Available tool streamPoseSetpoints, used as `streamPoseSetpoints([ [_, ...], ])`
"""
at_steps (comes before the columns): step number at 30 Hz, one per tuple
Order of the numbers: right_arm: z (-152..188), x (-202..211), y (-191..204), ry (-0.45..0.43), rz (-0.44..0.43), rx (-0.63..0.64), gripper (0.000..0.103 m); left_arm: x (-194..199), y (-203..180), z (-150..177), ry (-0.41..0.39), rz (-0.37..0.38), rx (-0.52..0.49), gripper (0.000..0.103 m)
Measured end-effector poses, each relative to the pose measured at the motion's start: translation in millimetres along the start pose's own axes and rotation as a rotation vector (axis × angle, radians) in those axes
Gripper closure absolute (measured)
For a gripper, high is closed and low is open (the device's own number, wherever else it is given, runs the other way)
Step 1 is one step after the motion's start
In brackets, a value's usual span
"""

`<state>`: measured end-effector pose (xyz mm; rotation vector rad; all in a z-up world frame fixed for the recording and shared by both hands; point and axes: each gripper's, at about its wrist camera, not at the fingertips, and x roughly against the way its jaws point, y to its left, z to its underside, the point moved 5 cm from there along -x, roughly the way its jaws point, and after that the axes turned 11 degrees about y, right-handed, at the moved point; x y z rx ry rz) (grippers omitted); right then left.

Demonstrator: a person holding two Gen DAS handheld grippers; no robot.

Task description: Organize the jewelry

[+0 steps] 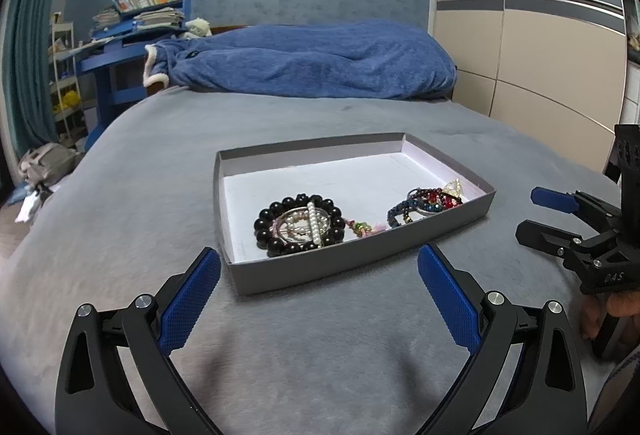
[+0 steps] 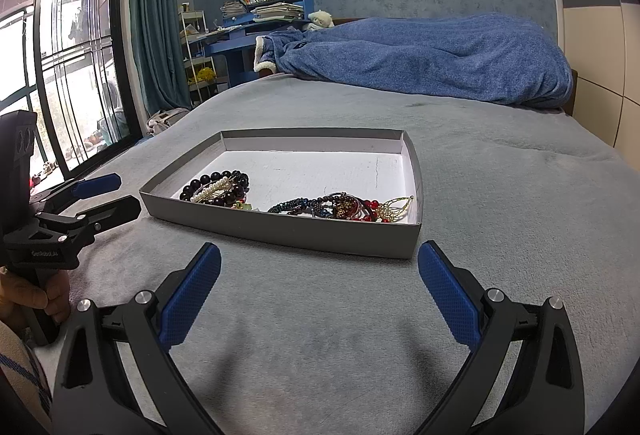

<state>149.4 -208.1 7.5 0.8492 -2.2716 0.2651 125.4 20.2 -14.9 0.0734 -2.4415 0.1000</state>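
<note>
Left wrist fisheye footage is filled by a grey bed cover (image 1: 160, 195), over which the left tool (image 1: 319, 275) is held with its blue-padded fingers (image 1: 192, 299) spread wide and nothing between them. Just ahead of the fingertips, a shallow grey box lid (image 1: 360, 267) with a white inside is seen lying flat on the bed. Inside it, toward the near wall and slightly left of the tool's centre line, a black bead bracelet (image 1: 298, 225) is laid around a silver ring and a strip of white pearls (image 1: 314, 223). Further right in the same tray, against the near wall, a tangle of dark blue, red and gold pieces (image 1: 428, 203) is gathered. The right tool (image 1: 536, 215) is seen off to the right, beside the tray and apart from it, held by a hand (image 1: 612, 311) at its grip.

From the right wrist camera, the right tool (image 2: 319, 275) is likewise shown released, its fingers wide apart above the bed cover, with the tray's near wall (image 2: 280, 231) just ahead. The black bracelet (image 2: 216, 187) is found ahead-left, the mixed tangle (image 2: 344, 209) ahead. The left tool (image 2: 120, 195) is visible at the far left, its fingers parted, close to the tray's left corner but not touching it. A blue blanket (image 2: 440, 55) is heaped at the far end of the bed.
</note>
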Motion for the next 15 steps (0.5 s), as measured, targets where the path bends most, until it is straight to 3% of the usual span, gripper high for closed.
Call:
streamPoseSetpoints([
  [15, 0.1, 0.0, -0.3, 0.0, 0.0, -0.001, 0.006, -2.0, -1.2, 1.2, 0.006, 0.001, -0.009, 0.005],
])
